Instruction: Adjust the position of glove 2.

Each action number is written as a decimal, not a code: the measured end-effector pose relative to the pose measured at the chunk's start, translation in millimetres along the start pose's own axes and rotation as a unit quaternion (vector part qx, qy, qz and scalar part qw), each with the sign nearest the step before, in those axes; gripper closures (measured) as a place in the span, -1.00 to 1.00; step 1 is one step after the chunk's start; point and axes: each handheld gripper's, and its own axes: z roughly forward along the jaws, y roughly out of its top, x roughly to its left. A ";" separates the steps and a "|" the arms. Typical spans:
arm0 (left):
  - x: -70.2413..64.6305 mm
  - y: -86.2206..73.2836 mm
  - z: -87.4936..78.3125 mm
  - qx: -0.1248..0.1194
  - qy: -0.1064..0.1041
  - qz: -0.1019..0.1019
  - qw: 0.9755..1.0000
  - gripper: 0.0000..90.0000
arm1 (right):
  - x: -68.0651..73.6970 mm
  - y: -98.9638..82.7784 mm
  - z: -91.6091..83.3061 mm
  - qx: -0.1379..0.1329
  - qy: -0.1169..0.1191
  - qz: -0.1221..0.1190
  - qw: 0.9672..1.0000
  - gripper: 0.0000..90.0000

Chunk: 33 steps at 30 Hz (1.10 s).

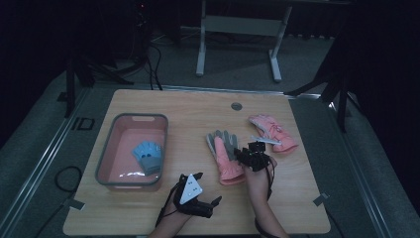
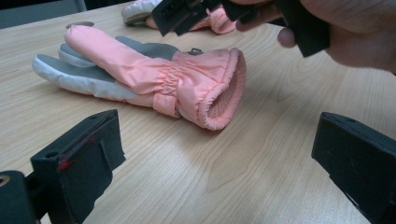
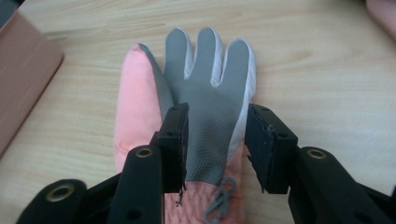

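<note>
The right gripper (image 3: 215,140) hovers with jaws partly open over a pink glove (image 1: 226,157) lying palm-up mid-worktop (image 1: 198,106), apparently lining up a grasp. The left gripper (image 1: 200,191) waits open nearby. Next: lower, close on the palm.

The pink ski glove (image 1: 227,157) lies flat on the bench, its grey palm facing up, 4 grey-and-white fingers spread towards the far edge and the thumb folded along one side. Its gathered, ribbed cuff (image 2: 219,88) gapes open at the near end, with a small grey clip (image 3: 218,201) at the wrist.
</note>
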 end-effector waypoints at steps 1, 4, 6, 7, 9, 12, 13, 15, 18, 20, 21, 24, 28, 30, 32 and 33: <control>0.3 0.0 -0.2 0.000 -0.001 -0.001 1.000 -0.95 | -0.5 1.9 -1.8 0.003 0.003 -0.017 1.000 0.28; 0.6 -0.1 -0.3 -0.001 -0.001 -0.002 1.000 -0.95 | -4.0 7.6 -8.8 0.001 0.012 -0.069 0.998 0.23; 0.5 -0.4 -0.4 -0.001 -0.003 -0.002 1.000 -0.95 | -8.5 12.4 -13.9 -0.002 0.022 -0.095 0.995 0.26; 0.4 -0.5 -0.2 -0.001 -0.003 -0.001 1.000 -0.95 | -11.9 15.0 -16.7 -0.006 0.034 -0.111 0.993 0.27; 0.1 -0.7 -0.1 -0.002 -0.004 0.000 1.000 -0.95 | -18.8 19.3 -21.9 -0.010 0.025 -0.138 0.990 0.32; 0.3 -0.8 -0.2 -0.003 -0.005 0.000 1.000 -0.95 | -32.7 24.8 -30.3 -0.022 0.031 -0.160 0.986 0.32; 0.4 -0.9 -0.5 -0.006 -0.005 0.001 1.000 -0.95 | -37.6 26.7 -33.7 -0.029 0.037 -0.170 0.984 0.34; 0.5 -0.7 -0.9 -0.005 -0.002 0.002 1.000 -0.95 | -47.7 31.7 -39.8 -0.034 0.022 -0.181 0.983 0.34; 0.9 -0.6 -1.5 -0.006 -0.003 0.000 1.000 -0.95 | -67.2 41.6 -49.1 -0.044 0.015 -0.187 0.981 0.33; 0.4 -0.4 -1.9 -0.008 -0.005 -0.001 1.000 -0.95 | -81.3 48.5 -54.1 -0.049 0.004 -0.195 0.980 0.33; 0.2 -0.2 -2.1 -0.008 -0.005 -0.001 1.000 -0.95 | -88.7 51.7 -56.0 -0.049 0.004 -0.199 0.979 0.33; -0.7 0.0 -2.6 -0.010 -0.011 0.000 1.000 -0.95 | -109.7 60.0 -57.3 -0.039 0.005 -0.217 0.975 0.45; -0.8 -0.5 -2.5 -0.010 -0.015 0.000 1.000 -0.95 | -133.9 66.8 -47.8 -0.025 0.001 -0.221 0.975 0.43; -0.5 -1.1 -2.2 -0.010 -0.014 -0.001 1.000 -0.95 | -144.4 71.6 -42.6 -0.025 0.003 -0.209 0.978 0.41; 0.2 -1.4 -2.1 -0.008 -0.013 -0.004 1.000 -0.95 | -153.4 76.6 -37.9 -0.032 -0.004 -0.204 0.978 0.36; 0.4 -1.7 -2.1 -0.009 -0.012 -0.006 1.000 -0.95 | -157.4 79.4 -35.3 -0.031 -0.007 -0.203 0.979 0.33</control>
